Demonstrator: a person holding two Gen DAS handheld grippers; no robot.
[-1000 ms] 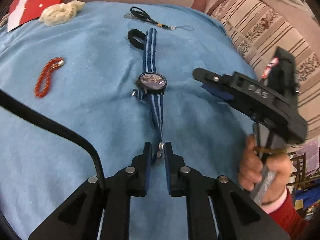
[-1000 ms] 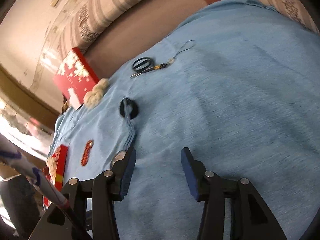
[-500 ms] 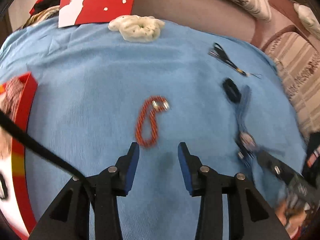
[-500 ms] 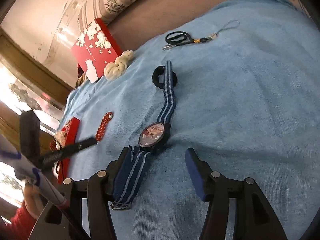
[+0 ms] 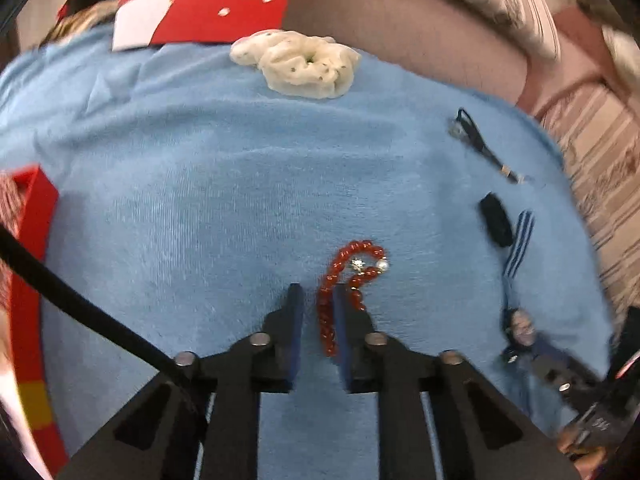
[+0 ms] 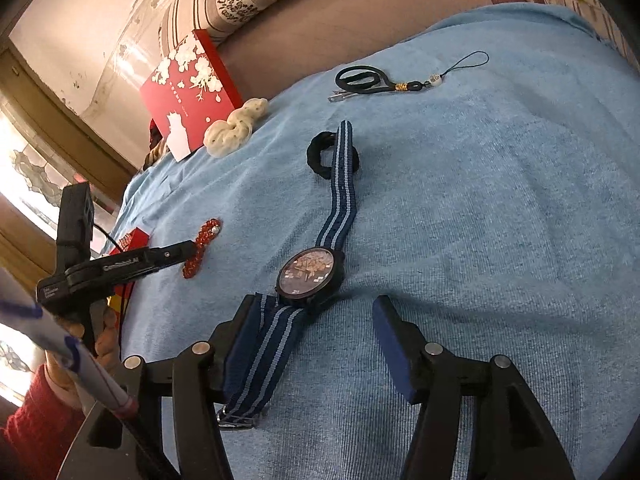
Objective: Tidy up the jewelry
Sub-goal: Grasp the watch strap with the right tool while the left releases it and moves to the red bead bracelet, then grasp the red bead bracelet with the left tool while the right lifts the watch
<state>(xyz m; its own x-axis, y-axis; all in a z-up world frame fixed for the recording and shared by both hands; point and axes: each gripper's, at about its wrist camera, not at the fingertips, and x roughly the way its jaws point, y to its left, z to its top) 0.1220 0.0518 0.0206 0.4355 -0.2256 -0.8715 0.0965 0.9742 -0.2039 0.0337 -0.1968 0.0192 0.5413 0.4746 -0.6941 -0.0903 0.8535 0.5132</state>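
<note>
A: How far along is the jewelry sorting?

B: By the look of it, barely begun. Nearest the right gripper [image 6: 316,336], jaws wide and empty, the striped-strap watch [image 6: 310,270] lies flat on the blue cloth [image 6: 500,220], its strap end beside the left pad. The left gripper [image 5: 316,322] angles steeply down, its jaws, just closing, now narrow with one strand of the red bead bracelet [image 5: 348,280] between the pads; whether they actually pinch it I cannot tell.

A: And beyond?

B: A black hair tie [image 6: 325,160], a cream scrunchie [image 5: 298,62] and a black lanyard [image 6: 372,80] lie loose farther off. The red box [image 5: 28,264] sits at the left edge.
</note>
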